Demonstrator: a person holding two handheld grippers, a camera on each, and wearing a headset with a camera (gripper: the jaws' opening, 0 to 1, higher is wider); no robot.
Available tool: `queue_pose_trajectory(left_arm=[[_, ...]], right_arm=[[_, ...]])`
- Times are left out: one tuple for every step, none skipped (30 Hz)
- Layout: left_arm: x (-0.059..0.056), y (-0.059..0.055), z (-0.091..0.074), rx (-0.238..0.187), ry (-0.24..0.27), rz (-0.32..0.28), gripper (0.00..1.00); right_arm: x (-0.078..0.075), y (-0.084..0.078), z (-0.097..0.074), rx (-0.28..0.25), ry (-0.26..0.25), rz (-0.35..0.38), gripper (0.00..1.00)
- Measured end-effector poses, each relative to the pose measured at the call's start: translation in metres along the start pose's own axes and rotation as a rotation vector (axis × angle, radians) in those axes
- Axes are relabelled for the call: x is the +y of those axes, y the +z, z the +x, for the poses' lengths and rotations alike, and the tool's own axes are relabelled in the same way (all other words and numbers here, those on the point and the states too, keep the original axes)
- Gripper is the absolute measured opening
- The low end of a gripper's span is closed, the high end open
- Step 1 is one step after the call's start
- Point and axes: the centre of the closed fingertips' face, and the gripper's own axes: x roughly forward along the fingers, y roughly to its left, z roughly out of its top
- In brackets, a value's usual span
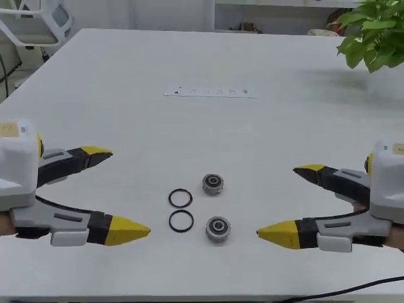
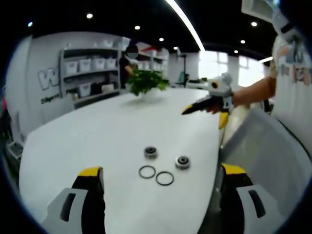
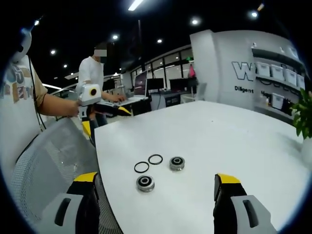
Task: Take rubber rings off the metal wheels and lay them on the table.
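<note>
Two small metal wheels (image 1: 213, 184) (image 1: 218, 228) stand on the white table (image 1: 189, 132), one behind the other. Just left of them two black rubber rings (image 1: 180, 198) (image 1: 181, 221) lie flat, apart from the wheels. My left gripper (image 1: 129, 191) is open to the left of the rings, holding nothing. My right gripper (image 1: 276, 201) is open to the right of the wheels, also holding nothing. In the left gripper view the wheels (image 2: 150, 152) (image 2: 182, 162) and rings (image 2: 147, 171) (image 2: 165, 178) lie ahead of the jaws. The right gripper view has the wheels (image 3: 177, 163) (image 3: 145, 183) and rings (image 3: 155, 159) (image 3: 141, 167) ahead too.
A white power strip (image 1: 211, 92) lies flat further back on the table. A green plant (image 1: 372, 31) stands at the far right corner. A white chair (image 1: 38, 25) is beyond the far left edge. The table's near edge runs just below both grippers.
</note>
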Motion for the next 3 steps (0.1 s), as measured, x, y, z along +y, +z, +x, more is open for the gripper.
queue_pose_trajectory(left_arm=[[-0.0015,-0.0011,-0.0006,0.001,0.000,-0.001,1.00],[-0.0025,-0.0020,-0.0009,0.002,0.000,0.000,1.00],[-0.0035,-0.0028,-0.0011,0.004,0.000,0.000,1.00]], right_arm=[[0.0007,-0.0007,0.0000,0.004,0.001,-0.002,0.98],[0.0015,-0.0015,-0.0001,0.005,0.002,-0.004,0.98],[0.0018,-0.0017,-0.0002,0.004,0.002,-0.004,0.98]])
